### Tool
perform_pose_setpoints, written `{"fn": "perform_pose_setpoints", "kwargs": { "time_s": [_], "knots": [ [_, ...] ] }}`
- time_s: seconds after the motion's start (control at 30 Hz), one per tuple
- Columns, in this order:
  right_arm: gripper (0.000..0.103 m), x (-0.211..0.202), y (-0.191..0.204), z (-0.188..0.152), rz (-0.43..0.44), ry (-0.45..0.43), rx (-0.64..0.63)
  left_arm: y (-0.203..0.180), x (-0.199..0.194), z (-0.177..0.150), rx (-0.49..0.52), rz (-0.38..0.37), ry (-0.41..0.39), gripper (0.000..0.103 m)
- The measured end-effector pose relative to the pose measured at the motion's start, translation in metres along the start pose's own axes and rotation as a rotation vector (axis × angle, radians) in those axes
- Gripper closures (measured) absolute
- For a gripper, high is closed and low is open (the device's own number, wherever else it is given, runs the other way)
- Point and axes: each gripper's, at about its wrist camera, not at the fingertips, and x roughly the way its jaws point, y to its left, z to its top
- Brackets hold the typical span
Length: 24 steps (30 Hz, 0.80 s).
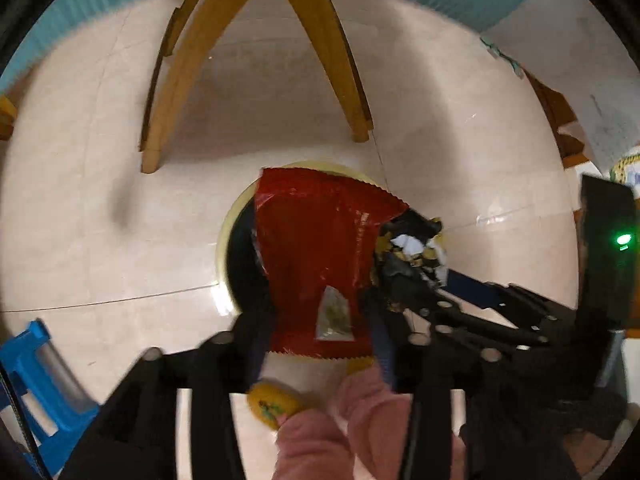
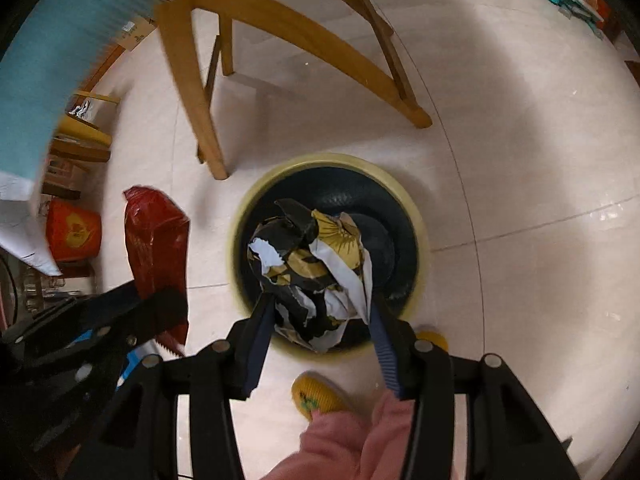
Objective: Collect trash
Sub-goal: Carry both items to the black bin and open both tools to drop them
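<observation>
The left gripper points steeply down with its blue-padded fingers about half spread, and a red foil snack wrapper hangs between them; blur makes it impossible to tell whether the pads press on the foil or merely flank it. The right gripper also points down, its jaws about half spread around a crumpled black, yellow and white wrapper, with both pads against the sides of the wad. Both bundles hang over the trash bin, a round pale-yellow pail lined with a dark bag, standing on the pale tiled floor. Just below the bin are a yellow slipper and a pink trouser leg of the person. Beyond the bin stand the wooden chair legs; a blue plastic stool sits at the left edge of the left wrist view.
</observation>
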Motion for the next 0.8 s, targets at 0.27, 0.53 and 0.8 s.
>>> {"fn": "perform_pose_setpoints", "kwargs": {
  "time_s": [0.27,0.53,0.8],
  "knots": [
    [0.039,0.057,-0.024,0.018,0.051,0.022,0.054,0.015,0.036,0.008,-0.059,0.066,0.002,0.031],
    [0.038,0.05,-0.029,0.025,0.029,0.002,0.048,0.018,0.022,0.008,-0.109,0.085,-0.055,0.022],
    [0.029,-0.015,-0.022,0.024,0.073,-0.028,0.05,0.006,-0.05,0.003,-0.147,0.08,-0.089,0.022]
  ]
}}
